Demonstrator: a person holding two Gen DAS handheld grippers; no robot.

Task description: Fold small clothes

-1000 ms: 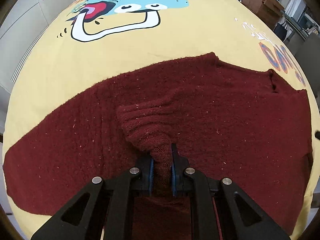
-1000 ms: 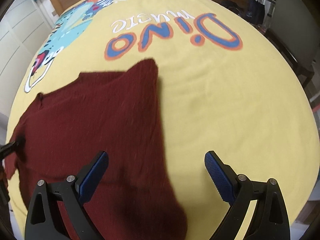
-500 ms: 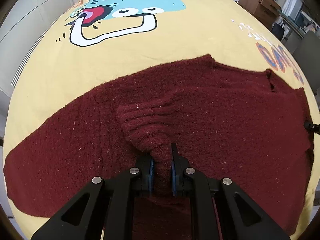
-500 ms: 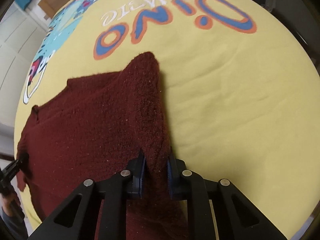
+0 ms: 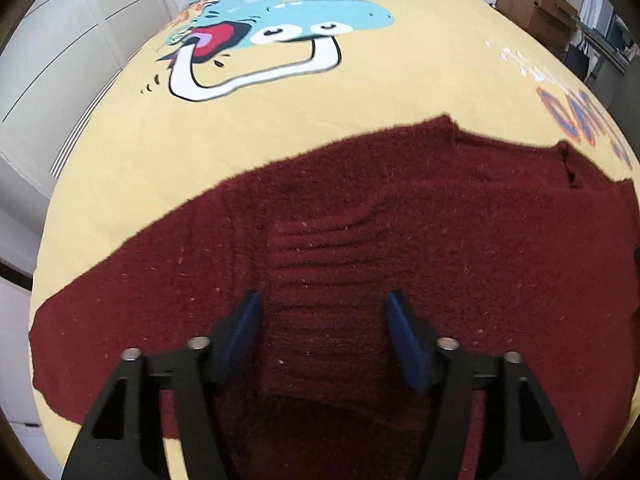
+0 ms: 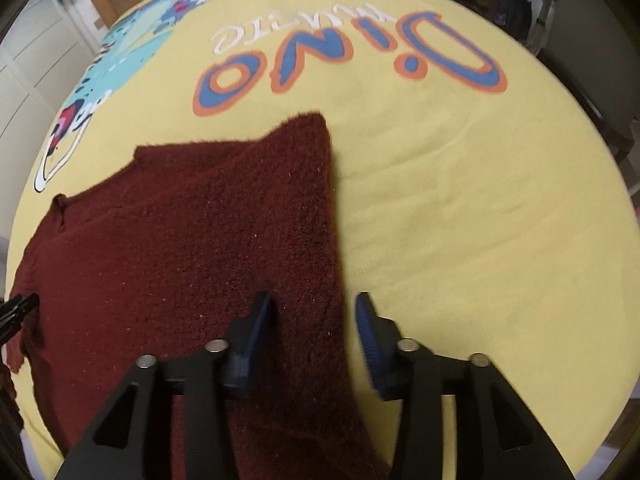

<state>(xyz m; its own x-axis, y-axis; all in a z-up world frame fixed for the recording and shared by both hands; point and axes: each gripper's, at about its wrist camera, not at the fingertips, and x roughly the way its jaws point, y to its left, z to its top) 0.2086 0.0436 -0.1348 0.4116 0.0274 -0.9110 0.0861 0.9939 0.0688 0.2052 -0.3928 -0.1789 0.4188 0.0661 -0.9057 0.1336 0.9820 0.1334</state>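
A small dark red knit sweater (image 5: 460, 240) lies flat on a yellow bedspread (image 5: 300, 120). One sleeve with a ribbed cuff (image 5: 324, 280) is folded in over the body. My left gripper (image 5: 325, 328) is open, its blue pads on either side of that cuff, holding nothing. In the right wrist view the sweater (image 6: 180, 240) lies at left, its right edge folded over. My right gripper (image 6: 316, 332) is open astride that folded edge (image 6: 320, 280), holding nothing.
The bedspread bears a blue dinosaur print (image 5: 280, 32) and "Dino" lettering (image 6: 348, 52). White wardrobe doors (image 5: 60, 60) stand left of the bed. Cardboard boxes (image 5: 536, 4) and a dark chair (image 6: 592, 40) stand to the right. The left gripper's tip (image 6: 16, 308) shows at the left edge.
Both grippers have opened and let go of the sweater. The sleeve cuff dropped flat onto the body; the right folded edge now lies on the bed. Half a second ago both were shut on cloth.
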